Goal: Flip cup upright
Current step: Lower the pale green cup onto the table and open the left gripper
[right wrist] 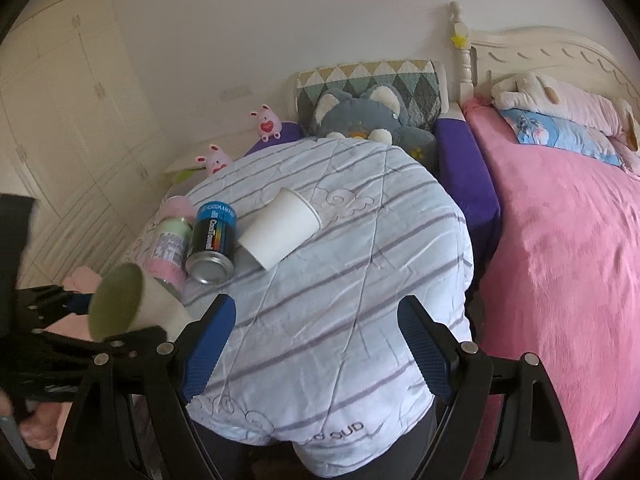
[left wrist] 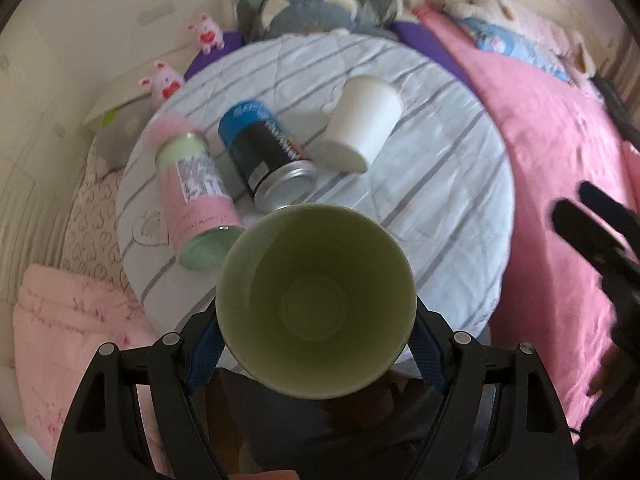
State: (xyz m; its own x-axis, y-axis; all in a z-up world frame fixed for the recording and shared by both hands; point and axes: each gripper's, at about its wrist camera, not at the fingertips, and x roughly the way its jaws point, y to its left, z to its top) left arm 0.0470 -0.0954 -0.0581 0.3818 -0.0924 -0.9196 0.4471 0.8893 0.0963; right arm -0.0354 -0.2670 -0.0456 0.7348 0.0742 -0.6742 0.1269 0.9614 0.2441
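Observation:
My left gripper (left wrist: 316,344) is shut on a green-lined paper cup (left wrist: 316,300), lifted off the striped quilt, its open mouth facing the left wrist camera. In the right wrist view this cup (right wrist: 132,304) shows at the far left, held tilted on its side, with the left gripper (right wrist: 60,320) behind it. A second white paper cup (left wrist: 362,122) (right wrist: 280,232) lies on its side on the quilt. My right gripper (right wrist: 316,344) is open and empty above the quilt's near part; it shows as a dark blurred shape at the right edge of the left wrist view (left wrist: 592,232).
A blue-black can (left wrist: 266,152) (right wrist: 212,240) and a pink-green bottle (left wrist: 196,192) (right wrist: 170,248) lie on the striped quilt (right wrist: 360,280) left of the white cup. A grey plush toy (right wrist: 368,124) and pillow sit behind. A pink bed (right wrist: 560,240) fills the right.

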